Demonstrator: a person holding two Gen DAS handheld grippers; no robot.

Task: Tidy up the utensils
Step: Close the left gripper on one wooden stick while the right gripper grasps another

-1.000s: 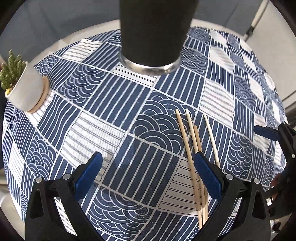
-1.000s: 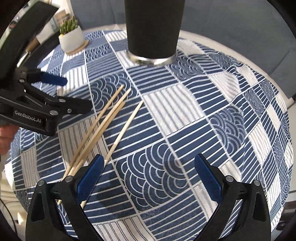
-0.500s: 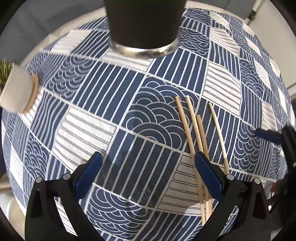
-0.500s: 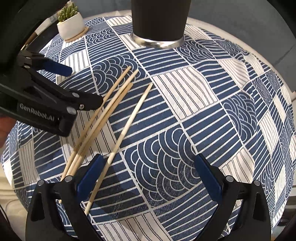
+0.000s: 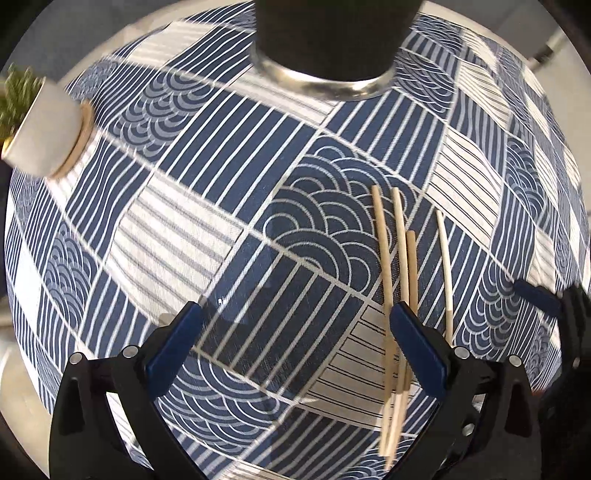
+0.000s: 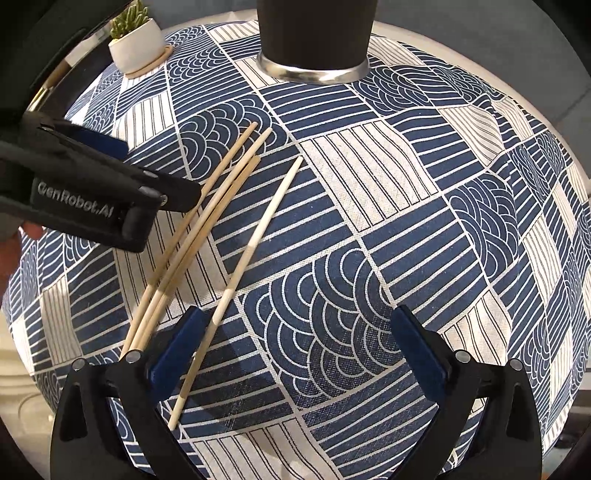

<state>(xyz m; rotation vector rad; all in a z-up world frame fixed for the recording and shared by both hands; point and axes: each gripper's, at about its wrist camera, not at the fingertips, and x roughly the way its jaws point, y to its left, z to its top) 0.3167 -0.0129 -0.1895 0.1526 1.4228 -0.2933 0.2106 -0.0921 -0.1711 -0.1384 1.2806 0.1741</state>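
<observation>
A blue-and-white patterned cloth covered the round bench, with a dark cup on a silver base standing at its far side. Four chopsticks lay flat on the cloth in front of the cup and to its left: three bunched together, almost touching, and a paler fourth just beside them on the side nearer the right gripper. All pointed roughly toward the cup, which was probably their holder, so lifting them by the near ends would likely suit dropping them in upright. The left gripper hung low over the cloth with its jaws spread wide and nothing between them; its right finger overlapped the bunch in the left wrist view, though contact could not be told. The right gripper was likewise spread and empty, its left finger just beside the pale stick's near end. Both grippers crowded the same sticks from either side, so they might get in each other's way. A small white pot with a green plant stood left of the cup, well apart from the sticks and no obstacle.
</observation>
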